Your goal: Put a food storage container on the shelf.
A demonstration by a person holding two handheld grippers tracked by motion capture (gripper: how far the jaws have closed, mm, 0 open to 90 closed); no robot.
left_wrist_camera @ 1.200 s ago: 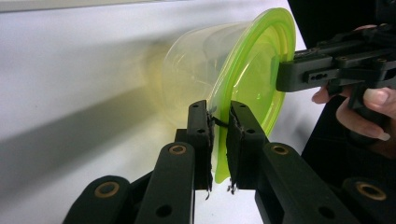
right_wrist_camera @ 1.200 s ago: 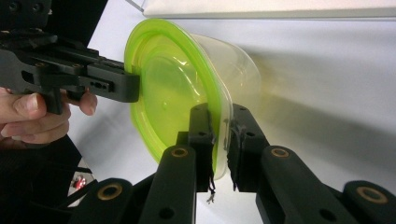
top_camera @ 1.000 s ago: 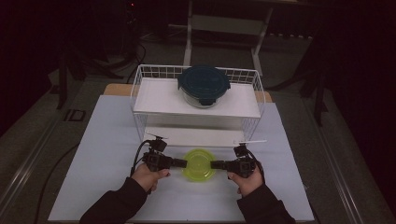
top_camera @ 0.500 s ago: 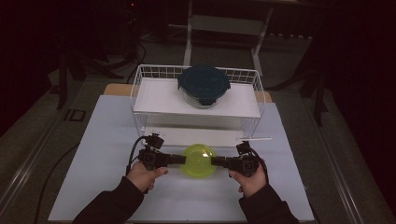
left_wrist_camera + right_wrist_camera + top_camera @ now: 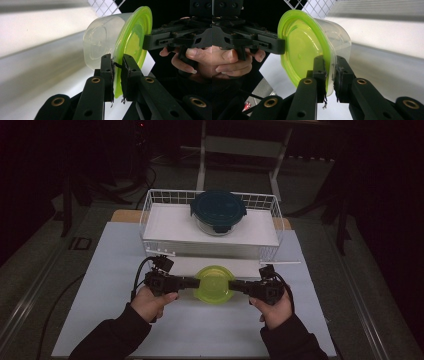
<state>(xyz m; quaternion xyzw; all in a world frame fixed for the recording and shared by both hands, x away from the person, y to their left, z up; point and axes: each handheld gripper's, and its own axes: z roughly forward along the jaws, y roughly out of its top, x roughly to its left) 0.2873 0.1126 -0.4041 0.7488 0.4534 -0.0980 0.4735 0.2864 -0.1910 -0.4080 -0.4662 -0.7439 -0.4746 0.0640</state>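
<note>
**Two tools share one lidded container above the desk**

High view: the green-lidded container (image 5: pixel 213 283) hangs between the left tool (image 5: pixel 194 282) and the right tool (image 5: pixel 233 284), in front of the white wire basket (image 5: pixel 150 207) that holds a dark-lidded glass container (image 5: pixel 218 211). Whether the green one is clear of the desk (image 5: pixel 100 310) is hard to judge from above.

Left gripper view: the left tool (image 5: pixel 117 72) is pinching the edge of the green lid, its jaws pressed nearly together on the thin rim, the clear tub bulging away to the left. The right tool (image 5: pixel 146 41) bites the far rim; the hand (image 5: pixel 190 60) behind it is cut off at the frame edge.

Right gripper view: the right tool (image 5: pixel 330 72) likewise clamps only the lid rim of the container (image 5: pixel 312 47).

My judgement of the risk: both grips sit on the lid, not the tub. If the lid is not snapped down firmly, the tub could drop away; uneven movement of the hands could bend the rim or let it slip out. Whether the tub holds anything is unclear.
</note>
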